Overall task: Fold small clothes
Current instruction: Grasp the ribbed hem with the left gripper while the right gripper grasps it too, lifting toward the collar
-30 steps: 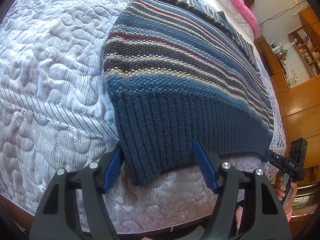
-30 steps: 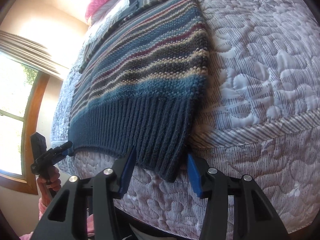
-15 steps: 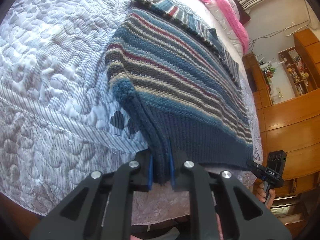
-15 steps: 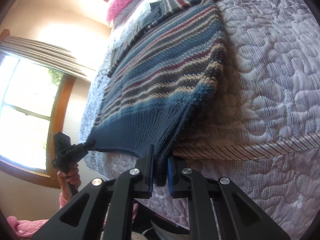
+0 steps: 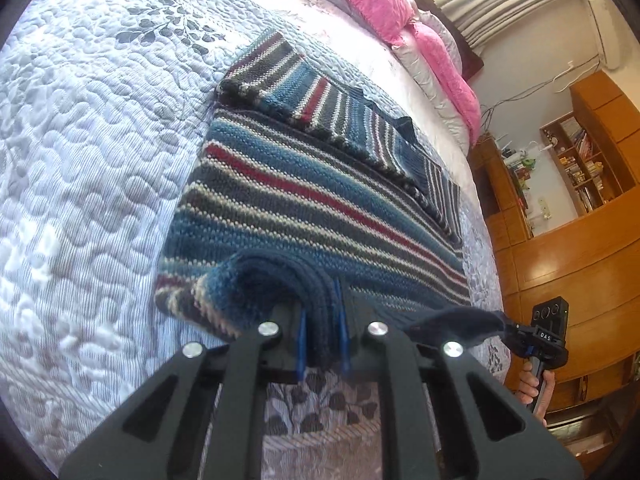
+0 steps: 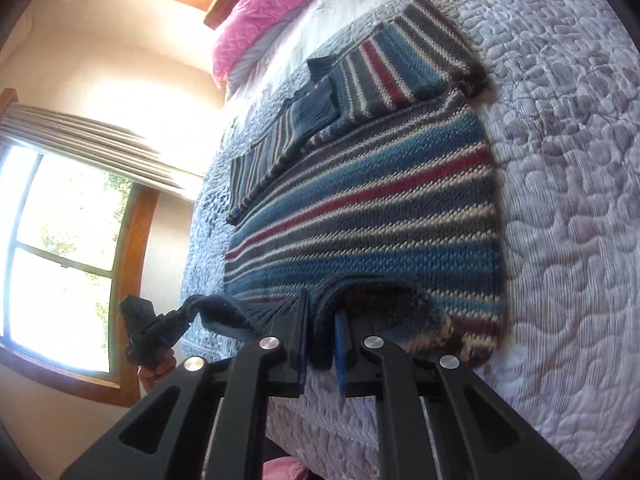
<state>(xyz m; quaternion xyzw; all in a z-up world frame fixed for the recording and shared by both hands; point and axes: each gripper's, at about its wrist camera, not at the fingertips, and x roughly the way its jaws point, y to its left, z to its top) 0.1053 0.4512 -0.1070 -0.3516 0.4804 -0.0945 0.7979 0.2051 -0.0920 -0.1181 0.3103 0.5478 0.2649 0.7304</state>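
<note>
At bottom centre of both wrist views, my left gripper (image 5: 322,344) and right gripper (image 6: 322,346) each pinch the ribbed hem (image 5: 320,300), lifted; striped sweater (image 5: 304,208) lies mid-frame on the quilt (image 5: 80,140), sleeves (image 6: 404,64) already folded beyond. Bottom-to-top fold remains.

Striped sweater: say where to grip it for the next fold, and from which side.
Grip the striped sweater by its ribbed navy hem, at both corners, from the foot of the bed. Left gripper and right gripper are clamped there, since that thick edge lifts evenly.
</note>
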